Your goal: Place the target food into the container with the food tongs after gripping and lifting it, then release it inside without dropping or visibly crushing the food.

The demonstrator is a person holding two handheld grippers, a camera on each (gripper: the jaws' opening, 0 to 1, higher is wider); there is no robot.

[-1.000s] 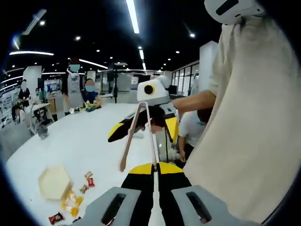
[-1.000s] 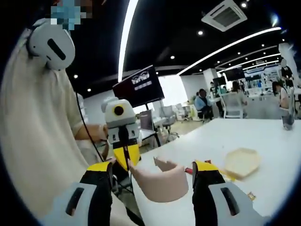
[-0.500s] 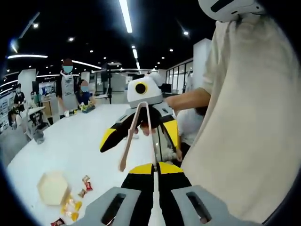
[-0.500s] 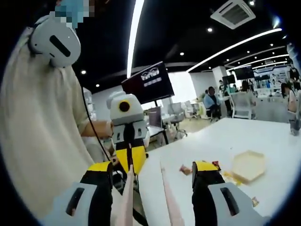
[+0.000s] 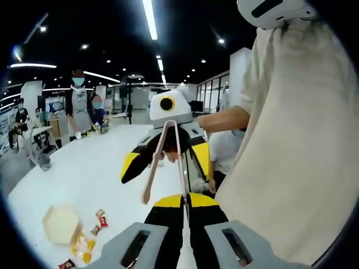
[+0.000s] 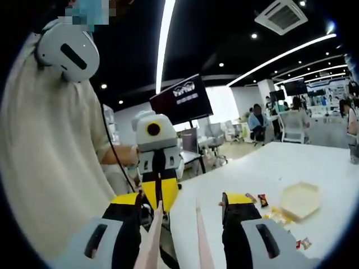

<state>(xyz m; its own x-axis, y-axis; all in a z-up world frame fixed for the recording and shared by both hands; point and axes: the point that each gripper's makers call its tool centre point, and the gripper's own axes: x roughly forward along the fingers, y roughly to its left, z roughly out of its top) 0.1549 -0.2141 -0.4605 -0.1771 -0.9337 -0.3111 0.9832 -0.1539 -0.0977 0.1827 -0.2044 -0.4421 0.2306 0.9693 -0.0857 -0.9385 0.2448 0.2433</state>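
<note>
You have barely started: your left gripper [image 5: 185, 208] is clamped on the handle end of the slim, beige plastic food tongs [image 5: 162, 157], whose two arms splay open and carry nothing. Your right gripper [image 6: 180, 204] has its jaws spread on either side of the tong arms, apparently grasping nothing. The wrapped candies [image 5: 96, 222], small crinkly red and yellow packets, lie untouched at eight o'clock on the smooth white table [image 5: 95, 168], just beside the pale, hexagonal, shallow plastic container [image 5: 59, 223]. Gripping, lifting, placing and releasing all remain.
</note>
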